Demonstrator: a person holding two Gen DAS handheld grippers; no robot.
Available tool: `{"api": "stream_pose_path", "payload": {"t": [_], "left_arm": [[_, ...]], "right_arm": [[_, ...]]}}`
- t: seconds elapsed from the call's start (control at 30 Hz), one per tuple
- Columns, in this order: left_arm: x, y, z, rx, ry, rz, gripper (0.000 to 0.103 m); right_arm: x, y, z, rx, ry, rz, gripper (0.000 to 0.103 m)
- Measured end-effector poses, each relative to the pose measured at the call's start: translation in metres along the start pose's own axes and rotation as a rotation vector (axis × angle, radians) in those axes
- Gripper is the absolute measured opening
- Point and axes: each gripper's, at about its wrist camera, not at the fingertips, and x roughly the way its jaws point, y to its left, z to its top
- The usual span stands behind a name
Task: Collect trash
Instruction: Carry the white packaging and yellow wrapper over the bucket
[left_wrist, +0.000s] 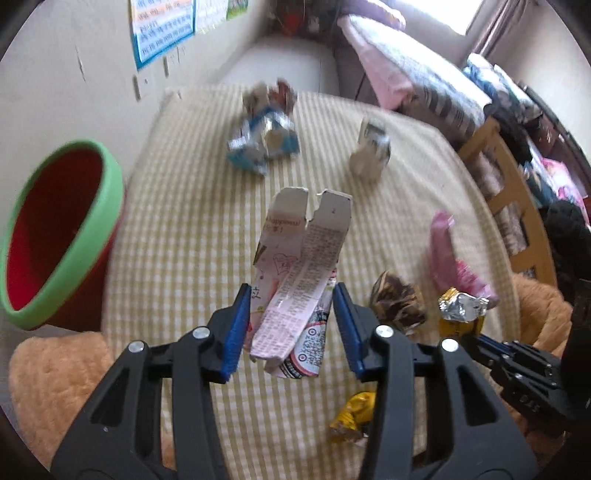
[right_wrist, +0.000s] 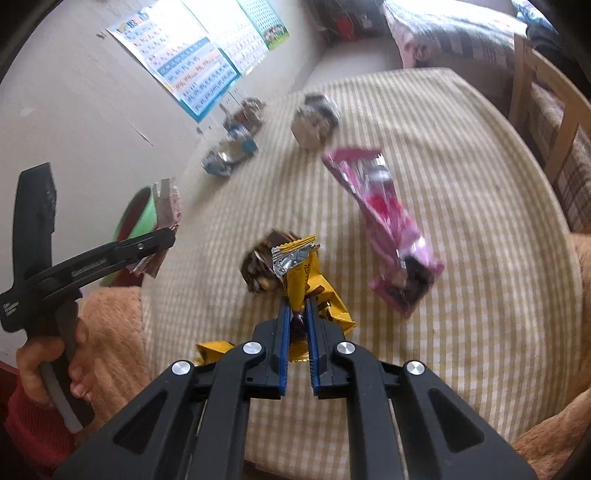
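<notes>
My left gripper (left_wrist: 291, 291) is shut on a flattened pink and white carton (left_wrist: 306, 251), which stands up between the blue pads. From the right wrist view that gripper (right_wrist: 166, 236) holds the carton (right_wrist: 168, 206) off the table's left edge, over the red bin with a green rim (right_wrist: 136, 218). The bin (left_wrist: 98, 236) stands to the left of the carton. My right gripper (right_wrist: 297, 306) is shut on a yellow wrapper with a silver end (right_wrist: 299, 273), just above the checked cloth; the left wrist view shows it (left_wrist: 461, 306) low on the right.
On the yellow checked table (left_wrist: 184, 221) lie a brown crumpled wrapper (right_wrist: 258, 266), a long pink wrapper (right_wrist: 384, 218), a blue and white crushed carton (right_wrist: 229, 151), a grey-white crumpled pack (right_wrist: 314, 122) and another yellow wrapper (right_wrist: 212, 350). A wooden chair (right_wrist: 546, 110) stands at the right.
</notes>
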Motion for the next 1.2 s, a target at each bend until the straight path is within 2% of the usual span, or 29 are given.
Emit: {"api": "stream_pose_path", "payload": {"t": [0.2,0.4,0.8,1.2], "left_arm": [[-0.034,-0.008,0.012,0.010,-0.095,0.012,0.043],[-0.051,0.002,0.015,0.000,-0.138,0.021,0.043],[-0.063,0.045,0.009,-0.082,-0.166,0.042,0.043],[-0.073,0.091,0.001,-0.168,-0.184,0.065,0.043]], "right_arm": [[-0.017,0.023,0.023,-0.045,-0.061,0.026,0.009],[-0.016,0.046,0.042,-0.096,-0.080,0.040,0.009],[-0.004,0.087,0.059,-0.165,-0.074,0.064,0.009],[0.023,0.134,0.064,-0.251,-0.028,0.097,0.009]]}}
